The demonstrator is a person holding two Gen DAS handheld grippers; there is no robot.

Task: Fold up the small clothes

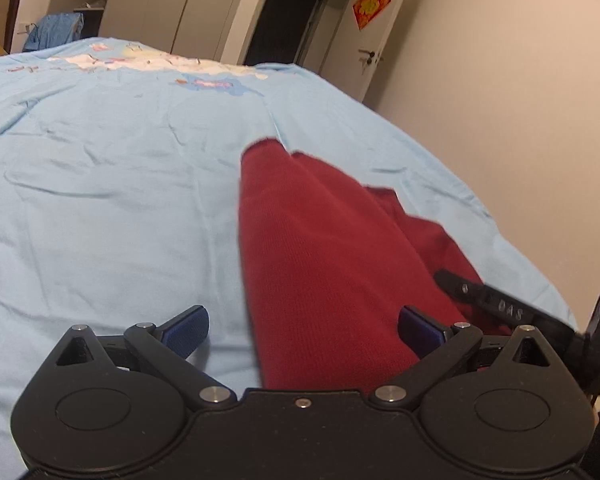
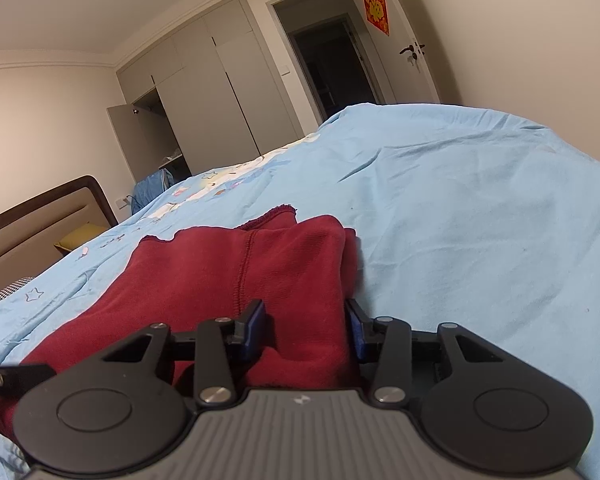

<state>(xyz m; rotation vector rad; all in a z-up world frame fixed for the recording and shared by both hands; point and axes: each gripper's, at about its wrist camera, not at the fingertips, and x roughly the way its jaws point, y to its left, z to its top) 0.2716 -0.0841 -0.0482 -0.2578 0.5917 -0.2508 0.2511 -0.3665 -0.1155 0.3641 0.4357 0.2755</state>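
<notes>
2 grippers spread wide, 1 red garment, nothing grasped
Left gripper [image 1: 303, 330] fingers splayed over garment's left edge; right gripper [image 2: 306, 330] fingers apart, cloth fold between its pads, not pinched. One dark red garment [image 2: 236, 272] lies bunched on one light blue bedsheet [image 2: 460, 216]

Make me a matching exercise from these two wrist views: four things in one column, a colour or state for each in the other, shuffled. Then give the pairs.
Things:
1. garment
2. bed cover
3. left gripper
4. wardrobe door

States or colours:
A. light blue, wrinkled
B. swung open
C. dark red, lying on the bed
D. fingers wide apart, gripping nothing

Pairs: 1-C, 2-A, 3-D, 4-B
</notes>
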